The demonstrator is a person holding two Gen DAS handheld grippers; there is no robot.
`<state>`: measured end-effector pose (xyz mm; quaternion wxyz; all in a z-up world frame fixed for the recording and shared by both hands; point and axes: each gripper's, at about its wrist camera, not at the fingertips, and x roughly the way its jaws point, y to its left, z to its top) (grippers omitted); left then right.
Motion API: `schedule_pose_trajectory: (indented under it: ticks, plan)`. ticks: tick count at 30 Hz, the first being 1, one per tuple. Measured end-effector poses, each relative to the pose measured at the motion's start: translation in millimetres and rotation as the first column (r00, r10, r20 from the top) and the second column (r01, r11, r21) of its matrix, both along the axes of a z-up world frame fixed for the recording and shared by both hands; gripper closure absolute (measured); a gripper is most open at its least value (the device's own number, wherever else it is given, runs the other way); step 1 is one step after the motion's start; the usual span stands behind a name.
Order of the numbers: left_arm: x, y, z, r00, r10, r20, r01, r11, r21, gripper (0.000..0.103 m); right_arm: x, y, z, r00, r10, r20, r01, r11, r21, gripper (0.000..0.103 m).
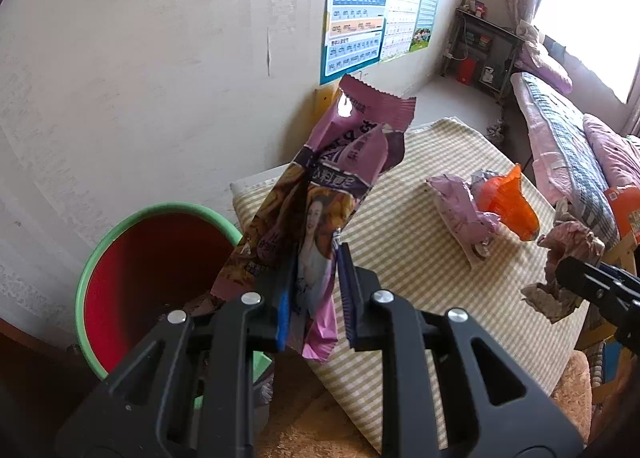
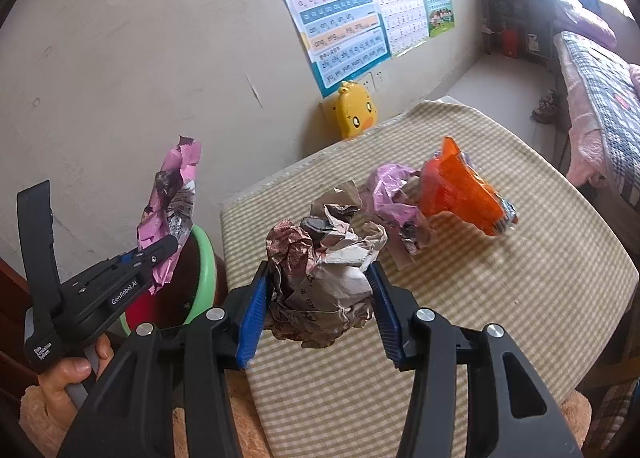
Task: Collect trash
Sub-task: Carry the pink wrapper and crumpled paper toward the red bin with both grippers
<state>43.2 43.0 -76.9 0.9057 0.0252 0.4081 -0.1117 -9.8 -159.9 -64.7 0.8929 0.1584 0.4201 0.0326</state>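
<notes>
My left gripper [image 1: 315, 298] is shut on the lower end of a long purple snack wrapper [image 1: 320, 186], which stands up over the near rim of a red bin with a green rim [image 1: 86, 278]. The right wrist view shows the left gripper [image 2: 166, 248], its wrapper [image 2: 172, 202] and the bin [image 2: 206, 270] at the left. My right gripper [image 2: 320, 310] is shut on a crumpled brown-and-white paper ball [image 2: 328, 278] above the striped table [image 2: 520, 298]. That paper ball [image 1: 568, 242] and the right gripper [image 1: 570, 272] appear at the right edge of the left wrist view.
A crumpled purple wrapper [image 2: 392, 194] and an orange wrapper [image 2: 460, 190] lie on the striped cloth. A yellow duck-faced object [image 2: 356, 110] leans on the wall behind the table. A hand [image 2: 76, 370] grips the left tool. A bed [image 1: 560, 138] runs along the right.
</notes>
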Motion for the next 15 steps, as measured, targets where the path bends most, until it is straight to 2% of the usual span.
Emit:
schedule_pose_trajectory:
  ticks: [15]
  plan:
    - [5.6, 15.8, -4.4, 1.0, 0.028, -0.008, -0.029, 1.0, -0.009, 0.083, 10.7, 15.0, -3.1, 1.0, 0.028, -0.013, -0.029, 1.0, -0.007, 0.057]
